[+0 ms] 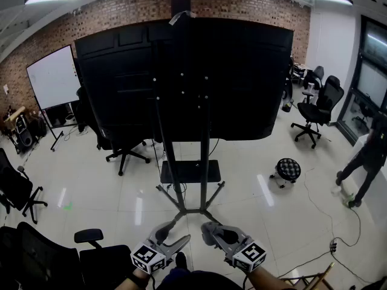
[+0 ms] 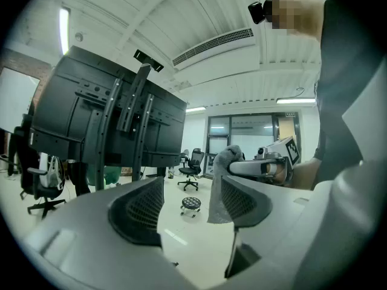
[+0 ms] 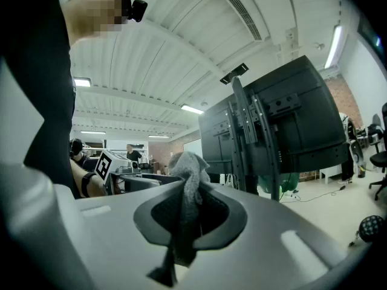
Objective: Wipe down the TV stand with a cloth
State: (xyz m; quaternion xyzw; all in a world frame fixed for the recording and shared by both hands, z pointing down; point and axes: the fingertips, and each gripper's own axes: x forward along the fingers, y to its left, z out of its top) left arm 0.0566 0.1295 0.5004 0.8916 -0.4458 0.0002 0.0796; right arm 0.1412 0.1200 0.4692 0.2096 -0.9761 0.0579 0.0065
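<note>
I have the right gripper (image 3: pixel 190 205) clamped on the grey cloth (image 3: pixel 187 163), bunched past its tips ready for wiping, and the left gripper (image 2: pixel 192 203) spread and empty, both low and short of the TV stand (image 1: pixel 184 180), which the cloth has not yet touched.

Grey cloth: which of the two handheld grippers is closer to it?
Right. The right gripper is shut on the grey cloth. The left gripper is open and empty, alongside to its left, not touching it.

TV stand (image 1: pixel 189 171) screen front hidden, chairs (image 1: pixel 37 257) cropped
</note>
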